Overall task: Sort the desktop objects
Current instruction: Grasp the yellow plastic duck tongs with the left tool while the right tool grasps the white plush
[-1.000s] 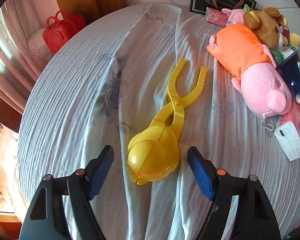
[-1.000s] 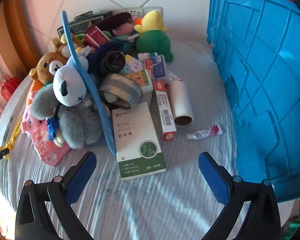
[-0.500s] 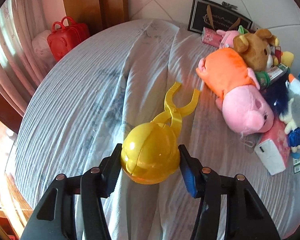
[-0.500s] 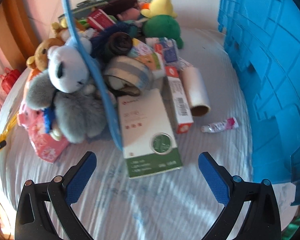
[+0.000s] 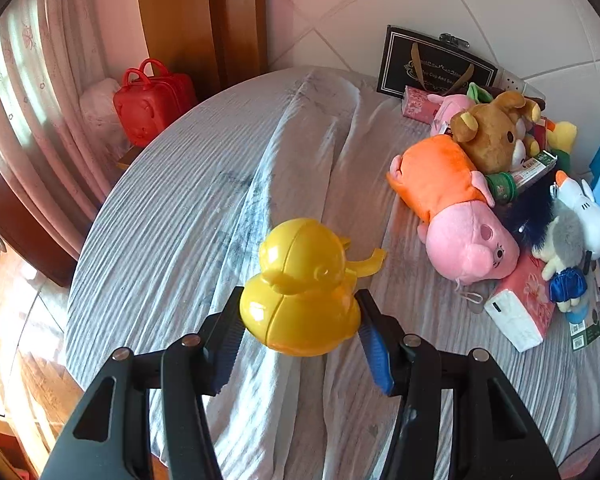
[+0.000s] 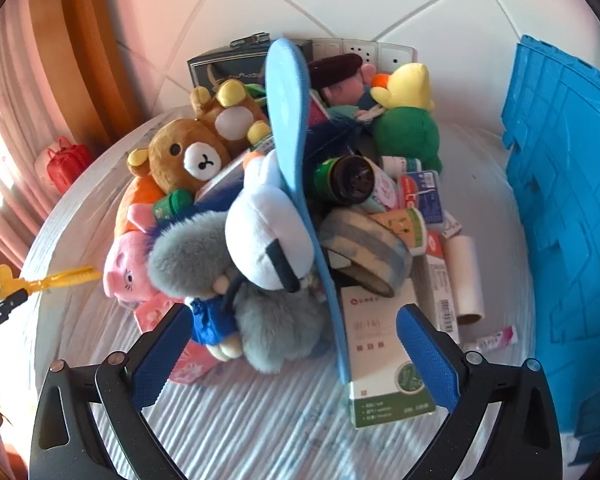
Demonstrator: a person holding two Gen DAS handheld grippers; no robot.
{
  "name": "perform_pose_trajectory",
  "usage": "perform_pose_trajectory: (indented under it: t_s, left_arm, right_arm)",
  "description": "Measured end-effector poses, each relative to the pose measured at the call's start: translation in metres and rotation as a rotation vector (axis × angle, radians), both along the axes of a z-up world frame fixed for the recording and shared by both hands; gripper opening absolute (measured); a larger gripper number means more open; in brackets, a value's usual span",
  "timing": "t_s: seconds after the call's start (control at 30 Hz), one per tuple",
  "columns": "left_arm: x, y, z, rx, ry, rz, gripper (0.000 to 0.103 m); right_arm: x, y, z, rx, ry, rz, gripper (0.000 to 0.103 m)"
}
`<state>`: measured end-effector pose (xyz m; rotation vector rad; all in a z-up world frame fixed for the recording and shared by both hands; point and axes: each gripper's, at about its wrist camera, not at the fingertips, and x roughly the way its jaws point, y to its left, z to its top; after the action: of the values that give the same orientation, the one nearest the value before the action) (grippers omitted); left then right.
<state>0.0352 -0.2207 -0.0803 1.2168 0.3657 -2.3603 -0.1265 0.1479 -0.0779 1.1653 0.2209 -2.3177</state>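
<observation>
A round table (image 5: 204,184) under a wrinkled, pale striped cloth fills both views, backed by a white tiled wall (image 5: 480,12). Beyond the table's rim at 10 o'clock in the left wrist view stand pink curtains (image 5: 32,112), a red case (image 5: 152,100) and a wooden post (image 5: 204,20); wood floor shows at 8 o'clock. The left half of the cloth is bare, folds running from 12 toward 6 o'clock, giving open room there. The right half is crowded: a black gift bag (image 5: 432,66) leans on the wall at 1 o'clock, and a brown bear (image 5: 496,132), a pink-and-orange pig plush (image 5: 460,216), a grey-and-white plush (image 6: 260,248) and a pink tissue pack (image 5: 520,308) run down the 3 o'clock edge. In the right wrist view the heap also holds a long blue blade-like piece (image 6: 296,184), a tape roll (image 6: 368,252), a green-and-white box (image 6: 384,352) and a yellow-green plush (image 6: 408,120). A blue crate (image 6: 568,208) walls off the 3 o'clock side.

The left gripper (image 5: 300,324) angles down over the cloth, its jaws having just closed, clamped on the yellow duck-shaped mould (image 5: 300,288) of a plastic tong, lifted clear of the cloth, handles pointing away toward 1 o'clock. The right gripper (image 6: 292,356) tilts down before the heap, jaws spread wide with nothing pinched.
</observation>
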Motion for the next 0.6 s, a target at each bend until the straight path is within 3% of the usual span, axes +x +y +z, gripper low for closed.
perform_pose_trajectory:
  t_s: [0.1,0.3,0.37,0.5,0.6]
  left_arm:
    - [0.000,0.009,0.009,-0.006,0.026,-0.001,0.053]
    - [-0.027,0.035,0.048,-0.044,0.112,-0.020,0.052]
    - [-0.038,0.041,0.057,-0.045,0.134,-0.021,0.052]
    - [-0.052,0.058,0.070,-0.033,0.174,-0.054,0.052]
    - [-0.055,0.073,0.080,-0.043,0.198,-0.089,0.052]
  right_arm:
    - [-0.004,-0.009,-0.002,0.002,-0.007,0.012,0.103]
    - [-0.016,-0.019,0.003,0.021,0.016,0.010,0.089]
    - [-0.023,-0.023,0.000,0.025,-0.006,0.016,0.084]
    - [-0.034,-0.035,-0.015,0.058,-0.031,0.025,0.082]
    - [-0.039,-0.041,-0.021,0.054,-0.039,0.031,0.050]
